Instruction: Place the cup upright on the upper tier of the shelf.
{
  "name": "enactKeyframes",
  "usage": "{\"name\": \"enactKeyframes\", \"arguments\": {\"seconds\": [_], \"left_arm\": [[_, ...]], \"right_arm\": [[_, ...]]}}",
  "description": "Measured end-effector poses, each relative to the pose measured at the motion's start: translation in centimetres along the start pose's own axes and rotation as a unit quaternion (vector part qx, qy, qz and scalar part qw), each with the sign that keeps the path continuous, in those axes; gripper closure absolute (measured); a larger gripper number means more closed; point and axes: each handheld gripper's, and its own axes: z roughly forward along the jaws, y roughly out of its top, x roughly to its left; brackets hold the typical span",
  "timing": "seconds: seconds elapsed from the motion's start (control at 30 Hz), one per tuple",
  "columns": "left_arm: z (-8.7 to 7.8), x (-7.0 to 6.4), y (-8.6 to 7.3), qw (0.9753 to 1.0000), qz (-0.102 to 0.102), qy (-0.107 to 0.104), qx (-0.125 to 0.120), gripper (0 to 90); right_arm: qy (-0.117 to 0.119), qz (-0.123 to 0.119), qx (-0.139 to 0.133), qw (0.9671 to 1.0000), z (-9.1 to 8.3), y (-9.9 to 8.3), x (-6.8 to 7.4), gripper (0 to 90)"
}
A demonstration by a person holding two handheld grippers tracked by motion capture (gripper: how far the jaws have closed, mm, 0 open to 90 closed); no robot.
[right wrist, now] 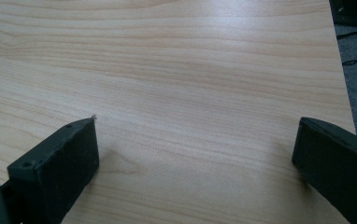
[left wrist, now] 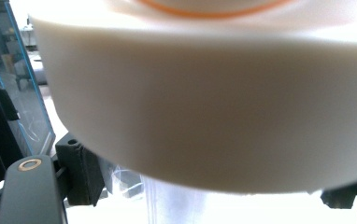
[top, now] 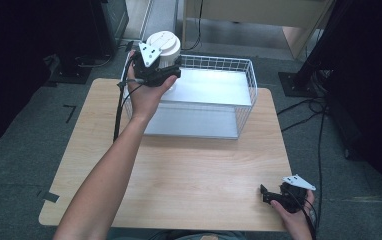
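Note:
A white round container [top: 164,47] with a flat lid is held above the back left corner of the white wire basket [top: 251,85]. My left gripper [top: 154,70] is shut on it from the near side. In the left gripper view the pale lid [left wrist: 214,102] looms close, and the black jaws flank a clear body below it. My right gripper [top: 268,196] rests low at the front right corner of the wooden table [top: 189,170]. In the right gripper view that gripper [right wrist: 195,144] stands open with only bare wood [right wrist: 190,70] between its jaws.
The basket stands at the back of the table, and its white floor is bare. Black cables [top: 319,115] run over the grey floor on the right. Dark stands [top: 74,70] and a wooden cabinet [top: 299,25] lie behind the table.

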Motion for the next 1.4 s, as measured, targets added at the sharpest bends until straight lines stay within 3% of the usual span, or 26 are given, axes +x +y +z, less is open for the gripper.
{"name": "enactKeyframes", "arguments": {"seconds": [0.1, 0.3, 0.6, 0.8, 0.9, 0.97, 1.2, 1.4], "left_arm": [[0.3, -0.2, 0.0, 0.9999, 0.003, 0.010, 0.001, 15.7], [0.8, 0.1, 0.2, 0.9997, -0.011, 0.020, 0.010, 15.5], [1.2, 0.2, 0.3, 0.9997, -0.011, 0.017, 0.016, 15.2], [0.8, 0.4, 0.7, 0.9997, -0.012, 0.009, 0.017, 9.3], [0.7, 0.4, 0.9, 0.9996, -0.017, 0.015, 0.017, 0.0], [0.6, 0.6, 0.9, 0.9995, -0.025, 0.015, 0.014, 0.0], [-0.4, 0.4, 0.4, 0.9998, -0.010, 0.016, -0.001, 0.0], [-1.1, 0.9, 0.4, 0.9997, -0.014, 0.017, -0.006, 0.0]], "right_arm": [[0.000, 0.000, 0.000, 1.0000, 0.0, 0.0, 0.0, 0.6], [0.001, 0.001, 0.000, 1.0000, 0.0, 0.0, 0.0, 0.6], [0.001, 0.002, 0.001, 1.0000, 0.0, 0.0, 0.0, 0.6], [0.001, 0.002, 0.001, 1.0000, 0.0, 0.0, 0.0, 0.6], [0.001, 0.002, 0.001, 1.0000, 0.0, 0.0, 0.0, 0.6], [0.000, 0.002, 0.001, 1.0000, 0.0, 0.0, 0.0, 0.6], [0.000, 0.002, 0.001, 1.0000, 0.0, 0.0, 0.0, 0.6], [0.000, 0.000, 0.000, 1.0000, 0.0, 0.0, 0.0, 0.6]]}}
